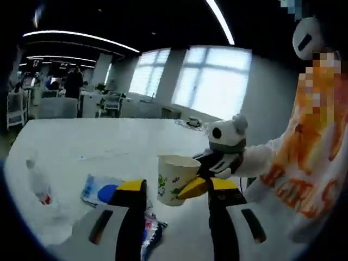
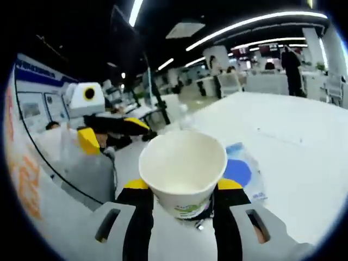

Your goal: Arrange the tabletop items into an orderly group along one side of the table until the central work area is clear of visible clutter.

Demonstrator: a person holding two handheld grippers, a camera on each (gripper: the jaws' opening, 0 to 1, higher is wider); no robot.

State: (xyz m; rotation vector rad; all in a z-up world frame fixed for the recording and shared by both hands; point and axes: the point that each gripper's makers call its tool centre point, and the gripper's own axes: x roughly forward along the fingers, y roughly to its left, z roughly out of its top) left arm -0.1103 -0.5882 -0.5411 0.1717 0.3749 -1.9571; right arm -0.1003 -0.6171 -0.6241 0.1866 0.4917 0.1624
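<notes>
In your right gripper view, the paper cup [image 2: 182,169] sits upright between the jaws of your right hand-held gripper [image 2: 182,202], above the tabletop [image 2: 283,136], with the flat packet [image 2: 243,173] lying on the tabletop just behind and to its right. In your left gripper view, that cup [image 1: 175,179] hangs ahead of your left hand-held gripper [image 1: 176,204], and the plastic bottle [image 1: 39,185] lies on the tabletop [image 1: 109,141] well to the left, with the packet [image 1: 100,190] between bottle and cup.

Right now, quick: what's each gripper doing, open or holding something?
Left gripper: open, nothing between its fingers.
Right gripper: shut on the white paper cup, held upright above the table.
</notes>
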